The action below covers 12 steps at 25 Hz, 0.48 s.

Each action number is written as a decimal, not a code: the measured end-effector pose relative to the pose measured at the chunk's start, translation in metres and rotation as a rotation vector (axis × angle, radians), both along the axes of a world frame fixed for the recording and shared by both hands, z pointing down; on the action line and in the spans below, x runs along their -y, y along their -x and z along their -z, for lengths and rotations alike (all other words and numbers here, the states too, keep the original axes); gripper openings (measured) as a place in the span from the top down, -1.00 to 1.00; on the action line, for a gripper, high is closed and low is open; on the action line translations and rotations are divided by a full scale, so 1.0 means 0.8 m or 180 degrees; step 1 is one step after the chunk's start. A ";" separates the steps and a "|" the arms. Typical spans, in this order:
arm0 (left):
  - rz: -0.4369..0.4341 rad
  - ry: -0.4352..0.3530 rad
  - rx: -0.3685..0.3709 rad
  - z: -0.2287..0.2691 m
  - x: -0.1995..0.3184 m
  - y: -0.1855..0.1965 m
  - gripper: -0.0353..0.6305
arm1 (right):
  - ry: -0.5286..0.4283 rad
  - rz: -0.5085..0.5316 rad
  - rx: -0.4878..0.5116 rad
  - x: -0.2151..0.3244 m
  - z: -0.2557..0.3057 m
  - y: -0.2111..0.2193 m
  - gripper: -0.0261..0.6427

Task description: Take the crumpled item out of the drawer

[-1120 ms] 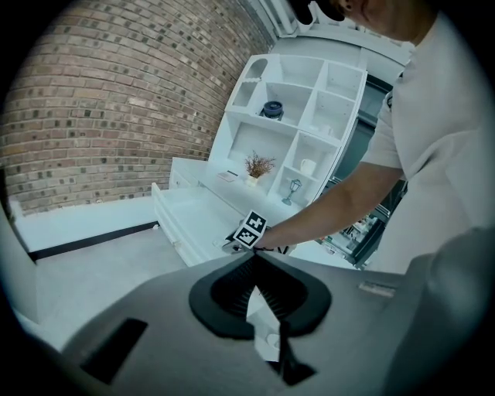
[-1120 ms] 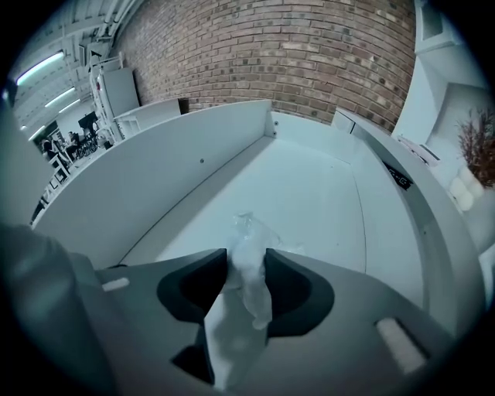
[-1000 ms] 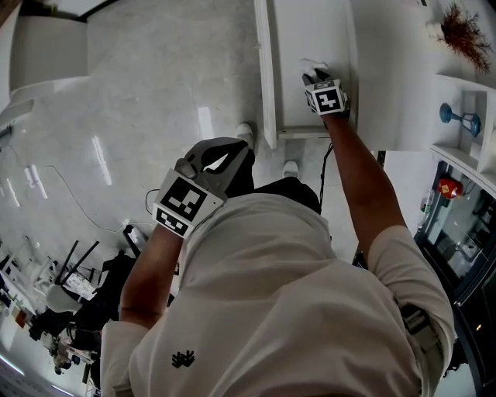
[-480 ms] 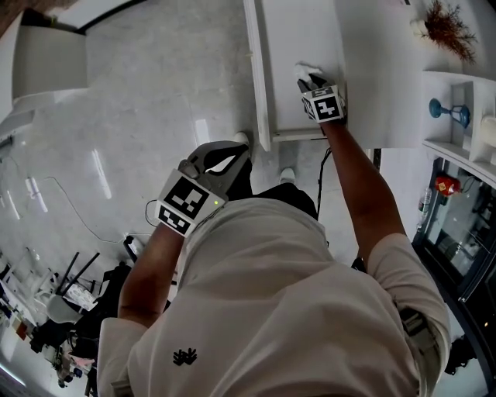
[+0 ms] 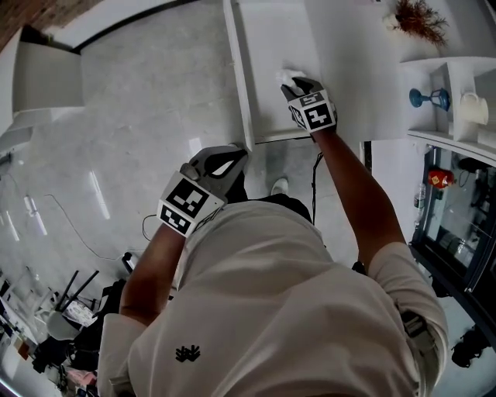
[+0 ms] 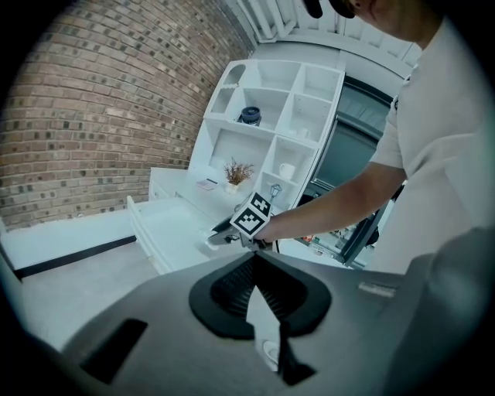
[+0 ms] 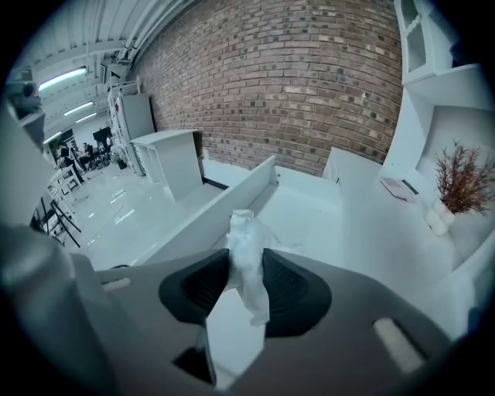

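The crumpled item (image 7: 246, 259) is a wad of white tissue. My right gripper (image 7: 246, 255) is shut on it, and the wad sticks up past the fingertips. It hangs above the open white drawer (image 7: 309, 209). From the head view, the right gripper (image 5: 292, 82) holds the wad (image 5: 287, 75) over the drawer (image 5: 239, 85) at the top middle. My left gripper (image 5: 229, 157) is near my body over the floor, with its jaws together and nothing between them. The left gripper view looks past its closed tips (image 6: 255, 257) at the right gripper (image 6: 222, 236) and the drawer (image 6: 155, 224).
A white shelf unit stands to the right of the drawer, holding a dried plant (image 5: 418, 17), a blue goblet (image 5: 428, 98) and a white cup (image 5: 471, 108). A dark glass-fronted cabinet (image 5: 457, 217) is further right. A brick wall (image 7: 309, 93) runs behind. The glossy grey floor (image 5: 124, 139) spreads left.
My right gripper has lifted the tissue up out of the drawer. The left gripper has shifted a little. The head view has swung, sliding the drawer leftward.
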State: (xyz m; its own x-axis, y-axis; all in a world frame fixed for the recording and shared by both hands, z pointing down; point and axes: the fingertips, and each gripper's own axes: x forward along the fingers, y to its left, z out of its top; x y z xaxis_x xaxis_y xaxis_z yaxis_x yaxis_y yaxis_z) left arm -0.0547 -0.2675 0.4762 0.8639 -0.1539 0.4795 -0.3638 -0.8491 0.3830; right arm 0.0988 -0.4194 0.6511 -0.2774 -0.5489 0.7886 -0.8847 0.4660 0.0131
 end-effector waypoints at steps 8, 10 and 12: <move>-0.0023 -0.0080 -0.0040 0.013 -0.038 -0.032 0.88 | -0.0186 0.0156 0.0146 -0.049 0.070 -0.003 0.47; -0.0019 -0.0092 -0.0039 0.014 -0.048 -0.041 0.88 | -0.0217 0.0200 0.0204 -0.063 0.087 -0.006 0.47; -0.0016 -0.0102 -0.0036 0.016 -0.059 -0.052 0.88 | -0.0255 0.0244 0.0259 -0.077 0.105 -0.008 0.47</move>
State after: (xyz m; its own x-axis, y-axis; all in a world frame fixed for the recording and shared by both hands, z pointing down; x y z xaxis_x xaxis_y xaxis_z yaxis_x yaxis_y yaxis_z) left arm -0.0135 -0.2206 0.4633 0.8700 -0.1648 0.4646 -0.3555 -0.8627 0.3596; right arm 0.1054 -0.3575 0.5672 -0.3821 -0.5839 0.7163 -0.8461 0.5327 -0.0172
